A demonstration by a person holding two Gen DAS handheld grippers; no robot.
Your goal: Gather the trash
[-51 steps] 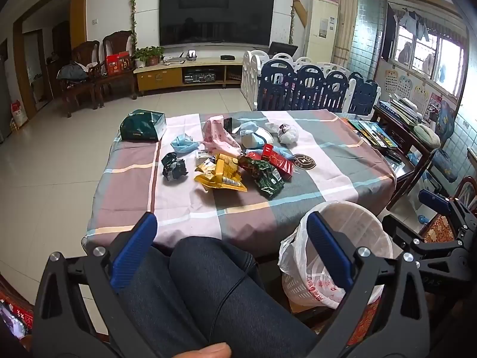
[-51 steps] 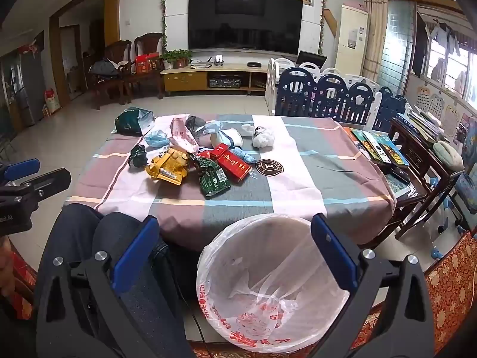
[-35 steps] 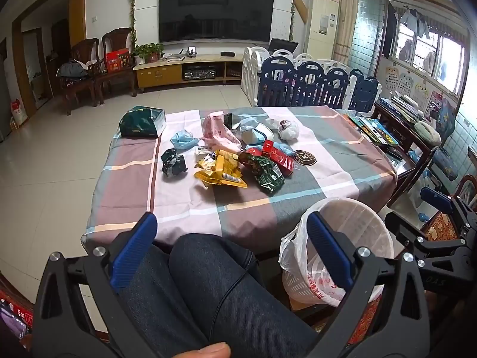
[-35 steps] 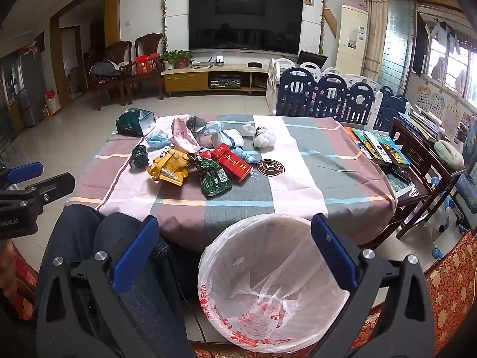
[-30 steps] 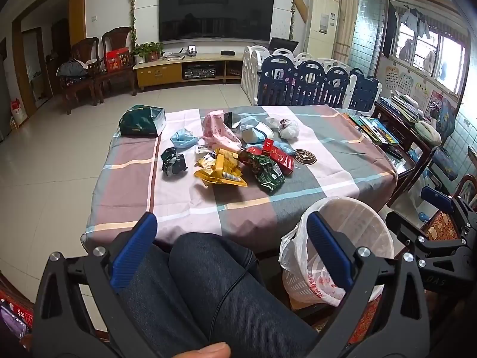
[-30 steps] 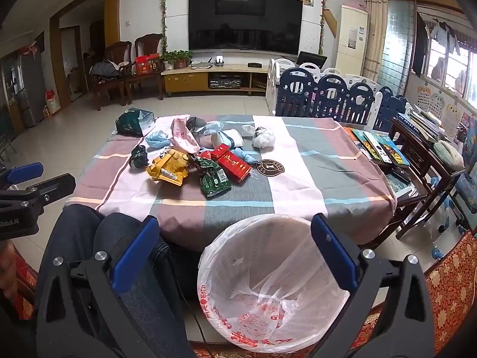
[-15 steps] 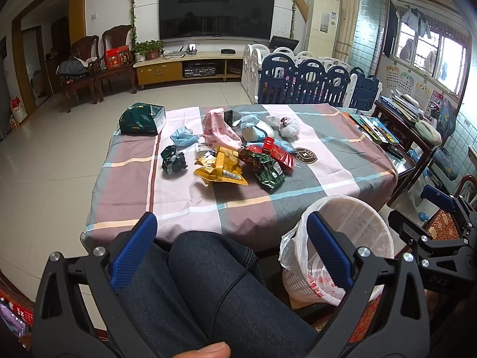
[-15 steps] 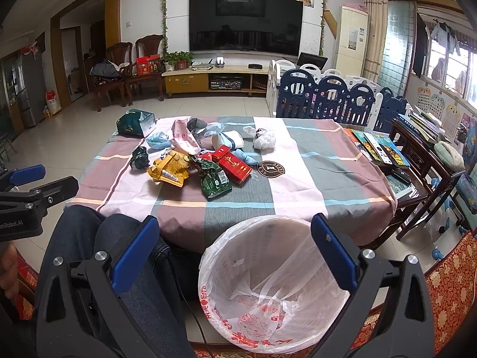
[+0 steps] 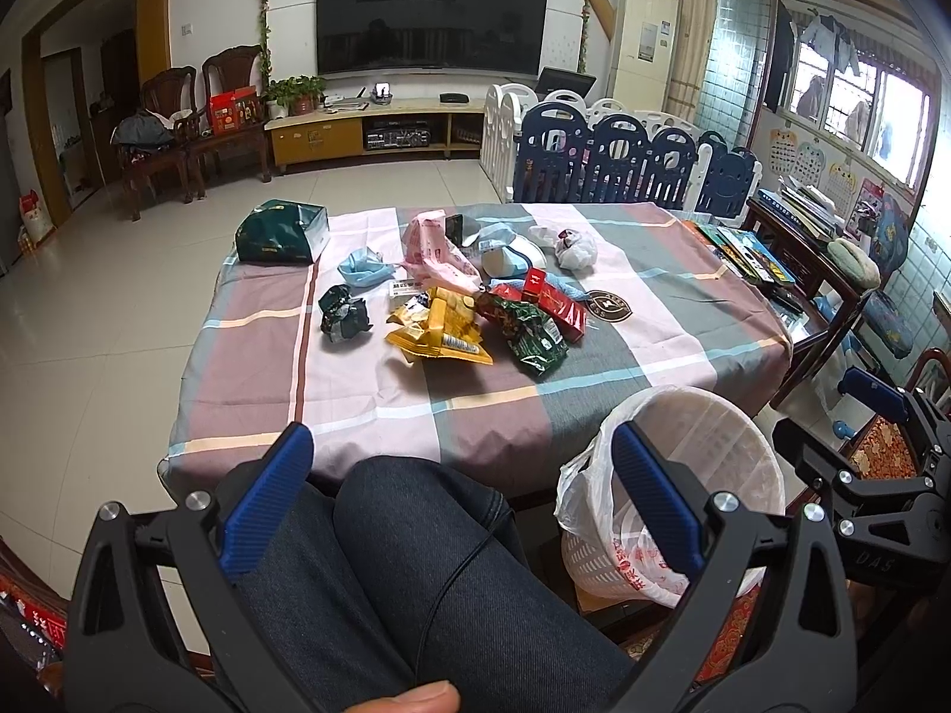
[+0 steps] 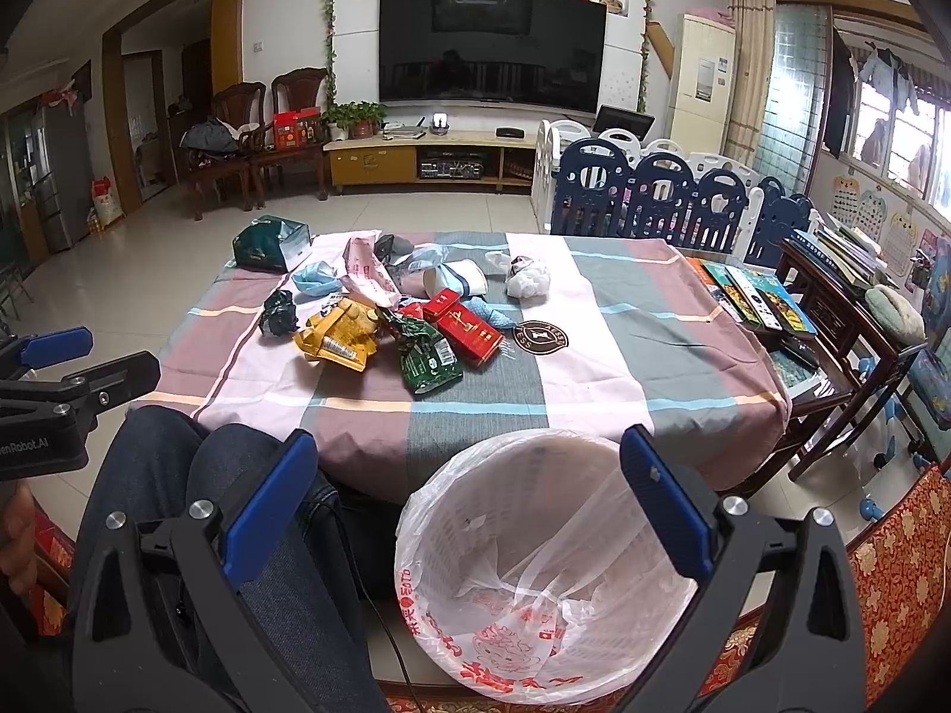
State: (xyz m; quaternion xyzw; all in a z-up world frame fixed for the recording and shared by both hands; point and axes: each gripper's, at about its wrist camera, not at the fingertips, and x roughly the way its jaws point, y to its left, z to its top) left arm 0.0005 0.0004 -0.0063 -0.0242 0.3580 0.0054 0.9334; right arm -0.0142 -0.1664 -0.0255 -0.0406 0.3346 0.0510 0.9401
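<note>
1. Left wrist view: the left gripper hangs above the person's lap with its fingers spread wide and nothing between them. The trash lies in a loose cluster on the table, well apart from the gripper. The lined waste basket stands on the floor just beside the near table edge.
2. Left wrist view, handling: the yellow snack bag and green foil bag appear light, thin and crinkly, probably slippery. Pinch a raised, crumpled fold, not a flat face. The crumpled dark wrapper lies apart from the rest and likely compresses easily; close on its bulk.
3. Right wrist view: the right gripper is held above the basket opening, fingers wide, holding nothing. The basket appears empty, so collection is judged not yet begun.
4. Right wrist view, handling: the red carton looks stiff and light; grip it across its narrow sides. The blue face mask and white wad are soft; take them at a bunched part. The paper cup lies on its side and may crush; grip lightly at the rim.
</note>
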